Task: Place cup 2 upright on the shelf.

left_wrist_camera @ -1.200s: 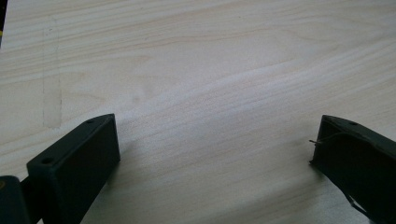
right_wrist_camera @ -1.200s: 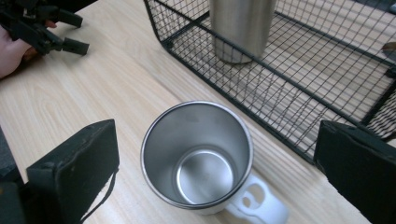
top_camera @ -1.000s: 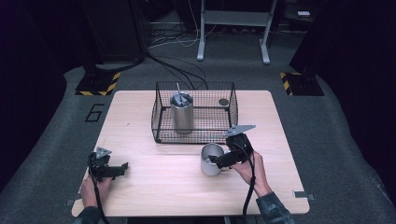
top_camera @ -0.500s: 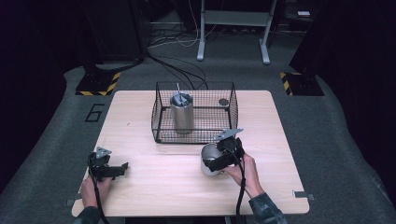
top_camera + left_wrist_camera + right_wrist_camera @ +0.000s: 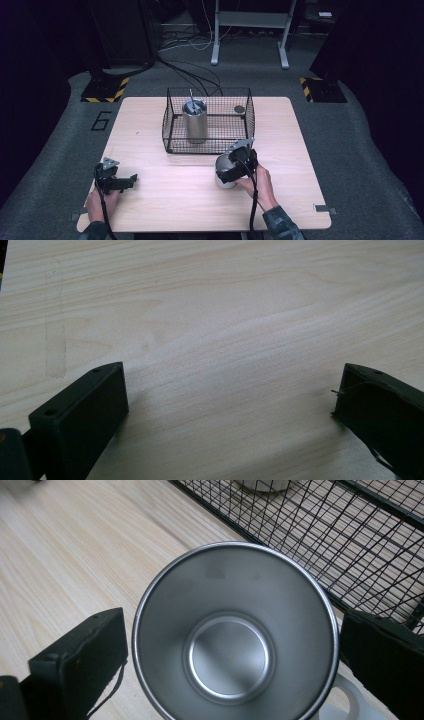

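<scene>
right gripper now down over steel cup, having slid in from 3 o'clock; jaws spread either side of rim, not pinching. cup upright on worktop, at 6 o'clock of wire basket. grasp looks imminent. left gripper idle, jaws spread.

A pale wooden table carries 2 things directly. A black wire basket sits toward its far middle, and a steel cup stands just in front of it.
</scene>
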Available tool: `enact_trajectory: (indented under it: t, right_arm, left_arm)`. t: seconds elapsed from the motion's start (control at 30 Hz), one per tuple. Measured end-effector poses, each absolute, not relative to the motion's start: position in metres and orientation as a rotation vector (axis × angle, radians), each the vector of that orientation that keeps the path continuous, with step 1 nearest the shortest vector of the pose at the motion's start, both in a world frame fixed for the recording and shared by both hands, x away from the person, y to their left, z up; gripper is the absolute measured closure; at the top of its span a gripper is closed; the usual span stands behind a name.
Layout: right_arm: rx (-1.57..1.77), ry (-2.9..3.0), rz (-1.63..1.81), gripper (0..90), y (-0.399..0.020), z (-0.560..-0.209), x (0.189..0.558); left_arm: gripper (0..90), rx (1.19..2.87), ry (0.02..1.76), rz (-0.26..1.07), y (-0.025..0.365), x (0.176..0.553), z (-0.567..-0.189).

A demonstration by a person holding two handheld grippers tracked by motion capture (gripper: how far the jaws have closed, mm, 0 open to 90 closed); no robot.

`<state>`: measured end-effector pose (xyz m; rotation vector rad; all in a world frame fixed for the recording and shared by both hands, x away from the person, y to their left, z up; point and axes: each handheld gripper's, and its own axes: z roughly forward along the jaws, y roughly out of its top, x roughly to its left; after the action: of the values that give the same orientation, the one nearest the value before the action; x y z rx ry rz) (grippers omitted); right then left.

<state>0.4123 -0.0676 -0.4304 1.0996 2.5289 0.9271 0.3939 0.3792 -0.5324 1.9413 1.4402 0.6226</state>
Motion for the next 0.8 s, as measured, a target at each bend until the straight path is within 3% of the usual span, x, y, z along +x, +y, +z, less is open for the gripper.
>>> enact_trajectory:
  t: [0.2, 0.8]
  right_arm:
    - [1.1, 2.529, 0.916, 4.5, -0.0653, -0.4349, 0.4136]
    - [1.105, 2.555, 0.891, 5.0, -0.0641, -0.4371, 0.4167]
  left_arm:
    - [0.3, 1.942, 1.44, 0.623, 0.3792, 0.3939, -0.5324]
    - [0.3, 1.942, 1.44, 0.622, 0.3792, 0.3939, -0.5324]
